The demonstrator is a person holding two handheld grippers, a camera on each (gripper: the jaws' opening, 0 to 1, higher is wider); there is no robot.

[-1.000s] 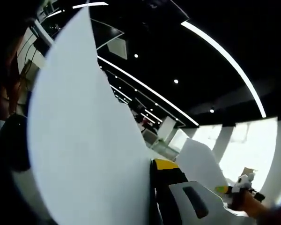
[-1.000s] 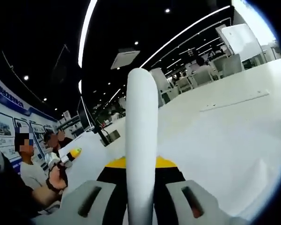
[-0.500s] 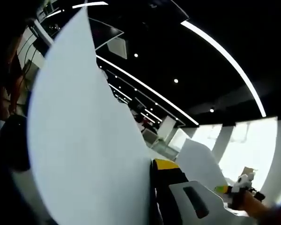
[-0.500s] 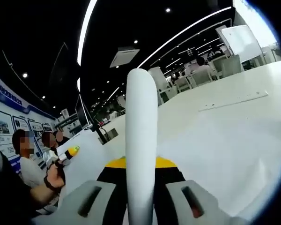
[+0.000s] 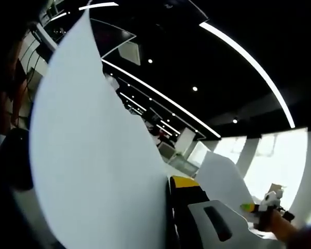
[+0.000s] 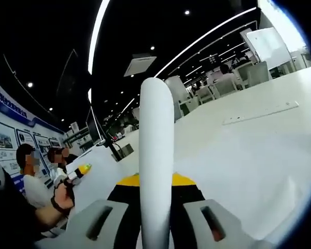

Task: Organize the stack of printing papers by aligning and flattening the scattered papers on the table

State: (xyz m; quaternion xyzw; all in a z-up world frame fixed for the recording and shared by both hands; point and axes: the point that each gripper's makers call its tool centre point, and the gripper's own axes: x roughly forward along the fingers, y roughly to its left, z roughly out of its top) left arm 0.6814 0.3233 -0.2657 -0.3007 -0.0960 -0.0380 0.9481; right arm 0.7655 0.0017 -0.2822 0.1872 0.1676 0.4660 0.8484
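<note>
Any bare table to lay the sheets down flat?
Right gripper view: the table is bare right of the held paper, up to the thin strip. Left of the paper it is crowded: other people's hands. Left gripper view: paper blocks the table.

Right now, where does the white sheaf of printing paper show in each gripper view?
Left gripper view: the white sheaf of printing paper shows broadside, curving up the left half beside the jaw.
Right gripper view: edge-on, an upright white band at centre, pinched between the jaws.
Shared landmark: the curved ceiling light strip.
</note>
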